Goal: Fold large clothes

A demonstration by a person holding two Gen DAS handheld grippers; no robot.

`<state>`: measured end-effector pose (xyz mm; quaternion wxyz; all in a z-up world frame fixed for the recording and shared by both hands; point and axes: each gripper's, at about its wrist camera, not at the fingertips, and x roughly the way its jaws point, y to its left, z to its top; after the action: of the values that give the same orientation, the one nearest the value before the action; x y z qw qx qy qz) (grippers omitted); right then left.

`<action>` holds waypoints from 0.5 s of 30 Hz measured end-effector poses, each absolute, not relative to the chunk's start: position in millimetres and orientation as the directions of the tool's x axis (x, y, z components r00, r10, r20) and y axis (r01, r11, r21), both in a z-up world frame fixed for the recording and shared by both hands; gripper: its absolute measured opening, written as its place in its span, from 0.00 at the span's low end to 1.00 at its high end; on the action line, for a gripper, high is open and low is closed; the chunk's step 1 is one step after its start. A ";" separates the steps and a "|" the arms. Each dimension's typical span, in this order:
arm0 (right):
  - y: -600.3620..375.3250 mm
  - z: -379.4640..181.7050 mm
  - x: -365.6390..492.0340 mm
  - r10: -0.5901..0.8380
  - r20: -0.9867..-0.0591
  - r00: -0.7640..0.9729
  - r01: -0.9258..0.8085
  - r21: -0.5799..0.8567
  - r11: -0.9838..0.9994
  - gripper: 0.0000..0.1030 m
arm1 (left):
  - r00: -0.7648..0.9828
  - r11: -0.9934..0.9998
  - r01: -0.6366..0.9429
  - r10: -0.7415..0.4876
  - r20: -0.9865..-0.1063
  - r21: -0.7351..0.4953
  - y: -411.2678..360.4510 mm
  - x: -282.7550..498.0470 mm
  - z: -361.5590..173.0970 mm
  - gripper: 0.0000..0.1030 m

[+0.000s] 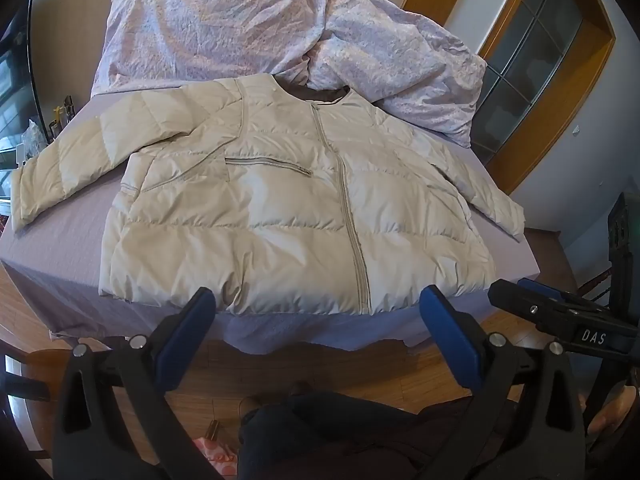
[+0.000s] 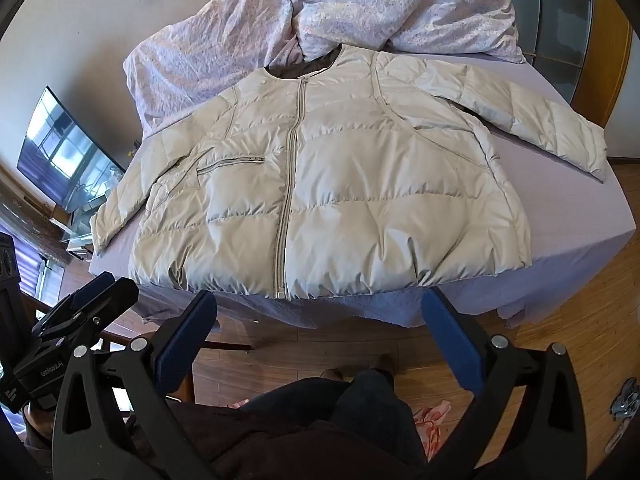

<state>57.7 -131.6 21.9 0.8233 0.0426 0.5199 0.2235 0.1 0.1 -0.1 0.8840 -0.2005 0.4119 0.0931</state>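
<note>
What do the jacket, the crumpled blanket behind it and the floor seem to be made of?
Jacket: probably smooth synthetic shell with padding inside; it shines slightly and puffs between stitched lines. Blanket: likely thin woven cotton or similar, matte, with many fine wrinkles and a small pale print. Floor: wood or wood-look planks, glossy; grain and plank seams show, but real wood cannot be confirmed.

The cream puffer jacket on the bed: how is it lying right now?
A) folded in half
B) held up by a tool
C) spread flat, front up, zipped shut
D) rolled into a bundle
C: the jacket lies spread on the bed, zipper closed and facing up, both sleeves out to the sides.
</note>
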 end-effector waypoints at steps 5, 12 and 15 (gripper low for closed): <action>-131.1 22.6 57.9 0.413 -0.837 0.360 -0.325 0.303 0.896 0.99 | 0.644 0.903 -0.329 0.001 -0.765 -0.276 -0.2 0.2 0.4 0.98; -130.7 23.1 58.4 0.414 -0.836 0.360 -0.325 0.303 0.896 0.99 | 0.646 0.903 -0.329 0.002 -0.763 -0.276 0.2 0.1 0.0 0.98; -130.8 23.2 58.9 0.414 -0.836 0.359 -0.323 0.305 0.896 0.99 | 0.646 0.903 -0.329 0.001 -0.763 -0.276 0.0 0.0 0.0 0.98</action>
<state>58.9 -130.8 23.2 0.8232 0.0437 0.5199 0.2240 0.0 0.0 0.0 0.8850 -0.1993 0.4103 0.0932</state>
